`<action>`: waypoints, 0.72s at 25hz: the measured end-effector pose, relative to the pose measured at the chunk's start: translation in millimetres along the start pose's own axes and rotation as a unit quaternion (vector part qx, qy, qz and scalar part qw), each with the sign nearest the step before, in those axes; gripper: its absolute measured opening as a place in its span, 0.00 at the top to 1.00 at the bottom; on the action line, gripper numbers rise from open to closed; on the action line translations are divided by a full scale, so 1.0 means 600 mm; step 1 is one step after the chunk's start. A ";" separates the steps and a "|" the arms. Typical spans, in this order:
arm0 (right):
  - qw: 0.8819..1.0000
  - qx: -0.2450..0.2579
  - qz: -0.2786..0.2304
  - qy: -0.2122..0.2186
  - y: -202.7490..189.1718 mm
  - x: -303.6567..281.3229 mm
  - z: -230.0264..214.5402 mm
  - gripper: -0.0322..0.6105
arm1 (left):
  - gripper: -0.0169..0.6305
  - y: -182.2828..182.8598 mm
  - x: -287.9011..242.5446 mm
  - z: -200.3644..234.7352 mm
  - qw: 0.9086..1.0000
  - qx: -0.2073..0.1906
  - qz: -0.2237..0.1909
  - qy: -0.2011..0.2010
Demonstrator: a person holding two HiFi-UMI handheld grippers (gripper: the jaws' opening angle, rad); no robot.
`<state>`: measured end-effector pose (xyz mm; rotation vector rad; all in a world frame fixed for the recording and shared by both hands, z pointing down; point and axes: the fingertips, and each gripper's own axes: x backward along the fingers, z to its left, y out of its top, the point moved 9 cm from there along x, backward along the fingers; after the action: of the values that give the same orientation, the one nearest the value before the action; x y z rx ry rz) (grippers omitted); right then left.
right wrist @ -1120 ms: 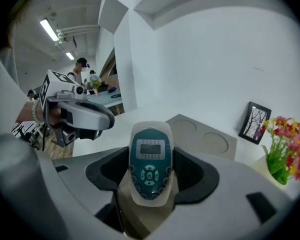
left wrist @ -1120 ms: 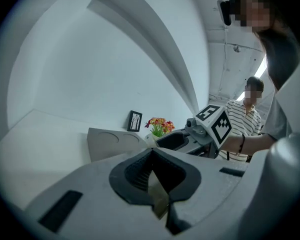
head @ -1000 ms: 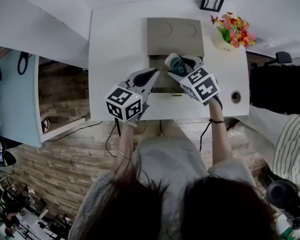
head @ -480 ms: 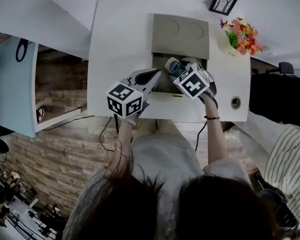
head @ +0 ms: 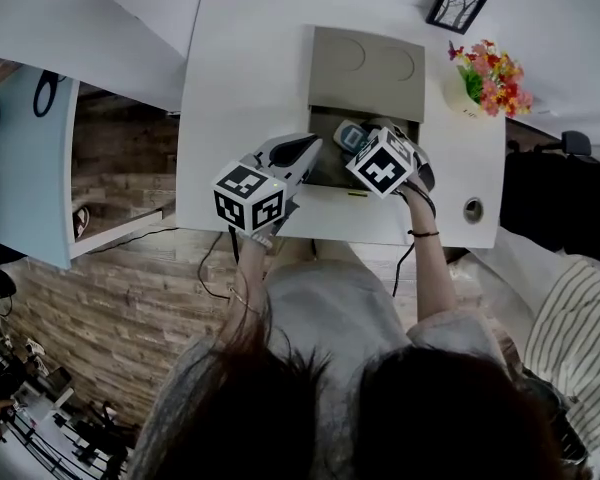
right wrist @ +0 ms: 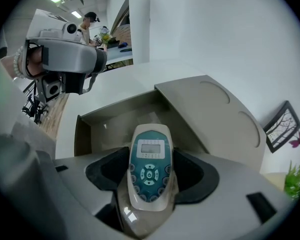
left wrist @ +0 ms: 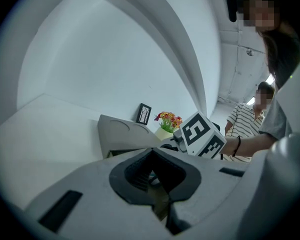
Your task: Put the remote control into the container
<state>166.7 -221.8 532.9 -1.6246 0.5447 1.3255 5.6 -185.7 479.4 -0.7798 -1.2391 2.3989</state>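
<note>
"Remote control (right wrist: 149, 170): where is it sitting at this point?"

"It is being held in the right gripper (head: 363, 146). The jaws are clamping on its two long sides, and its buttons and screen are facing up. Its nose is poking out past the jaws, over the open mouth of the container (right wrist: 83, 134) in the upper middle of the head view."

"So it is not lying inside?"

"Not that I can tell. It is hanging over the opening with the jaws gripping it, so I am judging the drop as not yet done."

"Why is it being held by the back half?"

"Probably so the front end can go in first, with the jaws clear of the walls."

"And the lid (head: 366, 72)?"

"It is lying folded back on the white worktop (head: 238, 68), toward the top of the frame, which is leaving the mouth free."

"What is the left gripper (head: 298, 154) doing?"

"It is hovering just left of the container's near corner, jaws together with nothing between them. Whether it is touching the container I cannot tell. I am guessing it is waiting out of the way."

"Anything risky?"

"The flowers (head: 485, 71) and picture frame (head: 456, 5) at the upper right are standing well apart. The next move is calling for a low, level release, so that the remote control is not tipping onto the rim."
</note>
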 end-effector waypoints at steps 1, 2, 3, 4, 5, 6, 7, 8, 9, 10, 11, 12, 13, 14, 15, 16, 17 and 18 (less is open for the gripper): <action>1.000 -0.002 -0.002 0.002 0.000 0.000 0.000 0.51 | 0.97 0.002 0.001 0.002 1.000 0.000 -0.002 0.001; 1.000 -0.003 -0.004 0.004 -0.001 0.000 -0.001 0.51 | 0.97 0.003 0.001 0.003 1.000 0.001 -0.003 0.002; 1.000 -0.004 -0.005 0.005 -0.001 0.000 -0.001 0.51 | 0.97 0.004 0.001 0.004 1.000 0.001 -0.004 0.003; 1.000 -0.004 -0.005 0.006 -0.001 0.000 -0.001 0.51 | 0.97 0.005 0.001 0.005 1.000 0.002 -0.005 0.004; 1.000 -0.005 -0.005 0.006 -0.001 0.000 -0.001 0.51 | 0.97 0.005 -0.001 0.006 1.000 0.003 -0.006 0.004; 1.000 -0.007 -0.006 0.006 -0.001 -0.001 -0.001 0.51 | 0.97 0.005 -0.002 0.007 1.000 0.004 -0.006 0.004; 1.000 -0.011 -0.008 0.007 -0.002 -0.001 -0.001 0.51 | 0.97 0.006 -0.003 0.007 1.000 0.004 -0.007 0.004; 1.000 -0.017 -0.011 0.007 -0.004 -0.002 -0.002 0.51 | 0.97 0.007 -0.004 0.007 1.000 0.005 -0.007 0.004; 1.000 -0.025 -0.016 0.007 -0.006 -0.001 -0.002 0.51 | 0.97 0.008 -0.005 0.007 1.000 0.005 -0.008 0.003; 0.999 -0.033 -0.022 0.006 -0.008 -0.001 -0.002 0.51 | 0.97 0.009 -0.005 0.006 1.000 0.005 -0.008 0.001; 0.999 -0.040 -0.030 0.003 -0.012 0.000 -0.002 0.51 | 0.97 0.010 -0.006 0.005 1.000 0.004 -0.008 -0.001; 0.998 -0.046 -0.039 -0.001 -0.016 0.001 -0.001 0.51 | 0.97 0.011 -0.007 0.004 1.000 0.003 -0.009 -0.004; 0.997 -0.054 -0.049 -0.004 -0.020 0.001 -0.001 0.51 | 0.97 0.012 -0.008 0.004 1.000 0.002 -0.009 -0.007; 0.996 -0.062 -0.059 -0.007 -0.024 0.002 -0.001 0.51 | 0.97 0.013 -0.009 0.003 1.000 0.001 -0.009 -0.009; 0.995 -0.071 -0.067 -0.008 -0.027 0.002 -0.001 0.51 | 0.97 0.015 -0.011 0.002 1.000 0.000 -0.009 -0.011; 0.994 -0.081 -0.074 -0.008 -0.030 0.003 -0.001 0.51 | 0.97 0.016 -0.011 0.001 1.000 -0.001 -0.009 -0.013; 0.993 -0.088 -0.080 -0.007 -0.031 0.004 -0.001 0.49 | 0.97 0.017 -0.012 0.000 1.000 -0.003 -0.008 -0.014; 0.992 -0.091 -0.084 -0.006 -0.031 0.005 0.000 0.49 | 0.97 0.018 -0.012 0.000 1.000 -0.004 -0.008 -0.015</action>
<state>182.6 -212.4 537.1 -1.7684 0.2772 1.2878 11.1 -195.6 472.6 -0.7365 -1.2623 2.4025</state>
